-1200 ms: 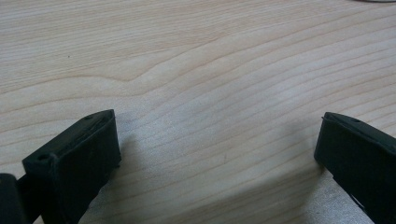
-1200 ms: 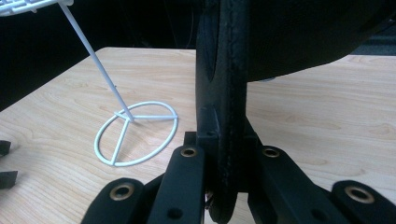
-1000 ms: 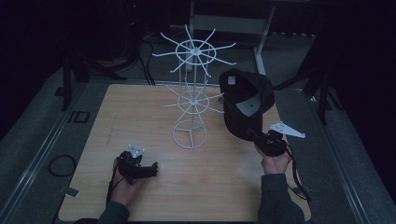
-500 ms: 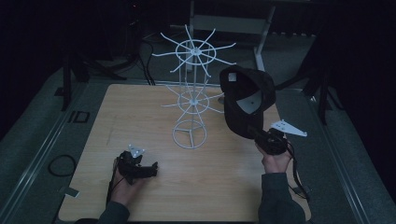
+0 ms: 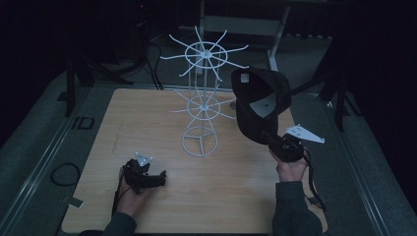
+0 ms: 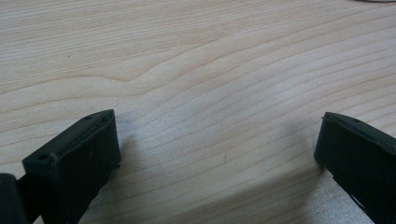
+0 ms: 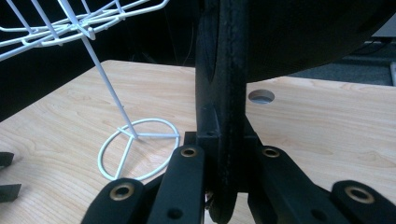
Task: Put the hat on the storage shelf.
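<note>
A black cap (image 5: 260,105) hangs in the air at the right of the table, upright, with its pale inner lining facing me. My right gripper (image 5: 276,142) is shut on its brim from below; in the right gripper view the dark brim edge (image 7: 224,93) stands clamped between the jaws of the right gripper (image 7: 227,140). A white wire rack (image 5: 201,98) with two tiers of spokes stands just left of the cap, its ring base (image 7: 137,147) on the table. My left gripper (image 5: 160,178) rests low at the front left, and the left gripper (image 6: 217,140) is open over bare wood.
The light wooden table (image 5: 123,128) has a round cable hole (image 7: 261,96) beyond the cap. Grey floor, dark stands and cables surround the table. The left gripper (image 7: 7,177) shows at the far left edge of the right gripper view.
</note>
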A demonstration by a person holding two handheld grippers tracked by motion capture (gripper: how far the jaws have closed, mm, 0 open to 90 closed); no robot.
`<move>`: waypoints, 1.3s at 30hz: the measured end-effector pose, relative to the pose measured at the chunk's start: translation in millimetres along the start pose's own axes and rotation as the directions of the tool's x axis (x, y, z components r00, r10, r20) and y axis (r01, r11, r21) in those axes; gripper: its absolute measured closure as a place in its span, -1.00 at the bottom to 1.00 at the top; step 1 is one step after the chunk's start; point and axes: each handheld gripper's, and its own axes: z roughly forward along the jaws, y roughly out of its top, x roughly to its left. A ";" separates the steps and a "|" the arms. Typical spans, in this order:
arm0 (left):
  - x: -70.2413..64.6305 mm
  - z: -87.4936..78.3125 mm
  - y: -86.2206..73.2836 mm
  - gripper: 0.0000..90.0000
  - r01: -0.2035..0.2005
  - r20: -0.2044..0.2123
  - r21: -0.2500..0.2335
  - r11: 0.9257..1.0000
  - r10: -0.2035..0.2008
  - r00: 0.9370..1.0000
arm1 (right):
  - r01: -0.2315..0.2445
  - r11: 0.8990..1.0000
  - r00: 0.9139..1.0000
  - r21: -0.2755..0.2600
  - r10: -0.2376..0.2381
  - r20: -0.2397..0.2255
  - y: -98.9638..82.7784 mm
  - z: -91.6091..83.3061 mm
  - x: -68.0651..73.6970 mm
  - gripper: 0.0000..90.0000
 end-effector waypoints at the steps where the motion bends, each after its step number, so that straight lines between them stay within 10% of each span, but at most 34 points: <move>1: 0.0 0.0 0.0 -1.00 0.000 0.000 0.000 1.000 0.000 1.000 | 0.001 1.000 1.000 -0.002 -0.001 0.000 0.6 0.0 0.5 0.93; 39: 0.0 0.0 0.0 -1.00 0.000 0.000 0.000 1.000 0.000 1.000 | 0.041 0.998 0.999 -0.054 -0.041 0.016 20.9 -7.7 8.1 0.93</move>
